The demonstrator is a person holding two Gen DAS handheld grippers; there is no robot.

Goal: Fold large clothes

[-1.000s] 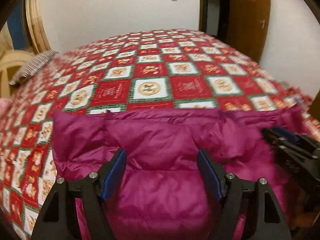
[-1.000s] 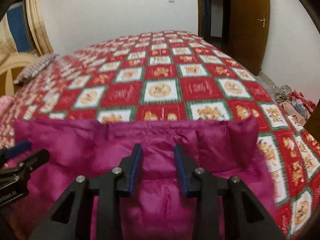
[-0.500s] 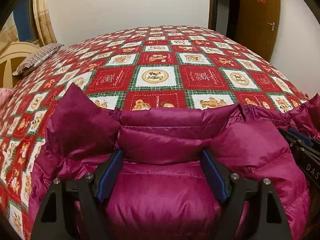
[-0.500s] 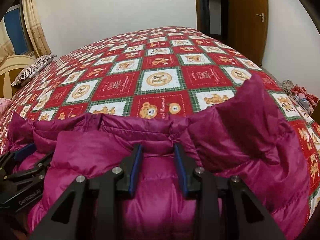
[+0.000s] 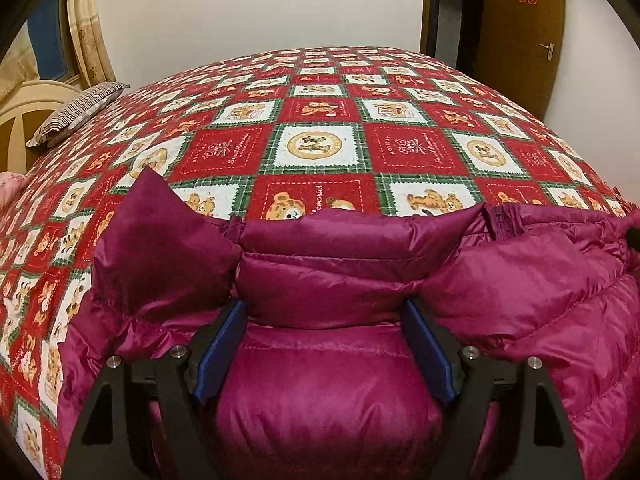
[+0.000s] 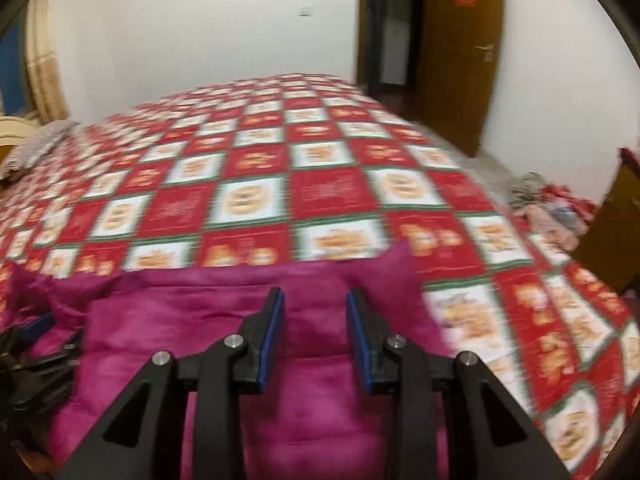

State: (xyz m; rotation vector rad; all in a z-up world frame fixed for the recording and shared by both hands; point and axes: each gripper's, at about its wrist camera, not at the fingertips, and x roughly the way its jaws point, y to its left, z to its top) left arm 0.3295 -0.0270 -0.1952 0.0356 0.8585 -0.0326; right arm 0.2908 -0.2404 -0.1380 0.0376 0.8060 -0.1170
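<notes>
I see one magenta puffer jacket (image 5: 332,392) at six o'clock on one patchwork bedspread (image 5: 320,148). My left gripper (image 5: 324,320), just widened, brackets a puffy fold; my right gripper (image 6: 316,312) stands parted, gripping nothing. One striped pillow (image 5: 76,110) at ten o'clock.

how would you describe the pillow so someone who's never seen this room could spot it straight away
Start at the big bed covered by a red, white and green checked quilt with bear pictures. Follow the quilt to its far left edge, by the cream headboard and the curtains. The pillow lies there: grey with thin dark stripes, the only striped thing, unlike the plain magenta puffer jacket in front.
</notes>
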